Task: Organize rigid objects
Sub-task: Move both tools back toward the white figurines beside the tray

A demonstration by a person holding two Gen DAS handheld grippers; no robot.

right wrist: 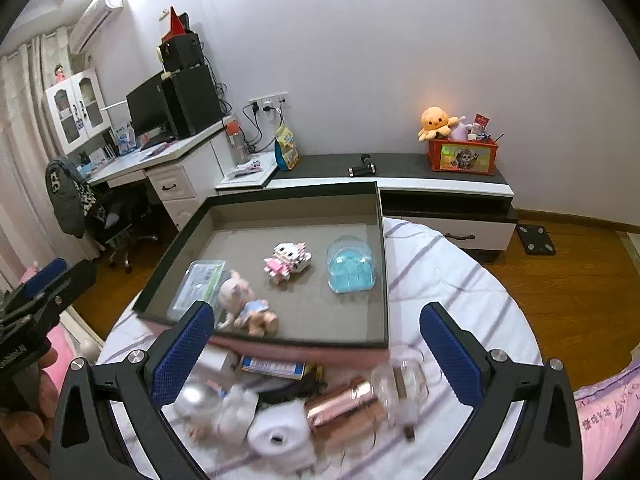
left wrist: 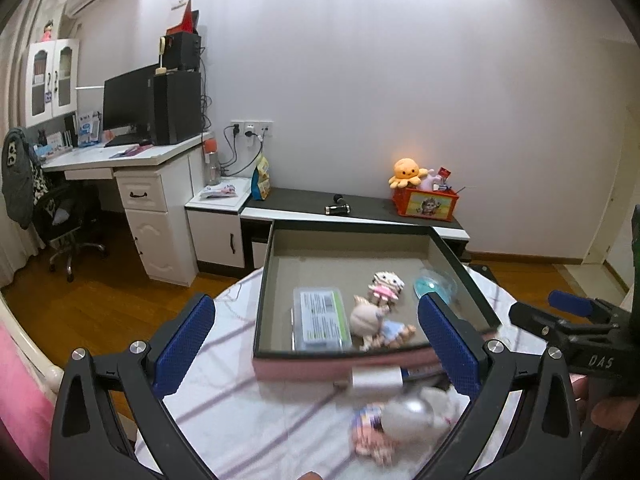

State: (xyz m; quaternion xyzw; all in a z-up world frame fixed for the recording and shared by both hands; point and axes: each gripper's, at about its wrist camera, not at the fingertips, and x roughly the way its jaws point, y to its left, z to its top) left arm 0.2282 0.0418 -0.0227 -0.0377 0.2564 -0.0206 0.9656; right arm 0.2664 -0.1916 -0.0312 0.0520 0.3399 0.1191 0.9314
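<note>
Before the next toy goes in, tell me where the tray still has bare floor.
The tray has bare floor along its back wall, behind the block figure and the blue clear case, and in the front corner below that case. The near left corner is crowded: the green-labelled box and the doll lie together. The clutter outside the front wall leaves little room.

One shallow dark-rimmed grey-lined box holds four things: one clear rectangular plastic case with a green label, one big-headed doll in blue, one pink-and-white block figure and one clear dome with a turquoise base. In front, several blurred items lie uncounted.
</note>
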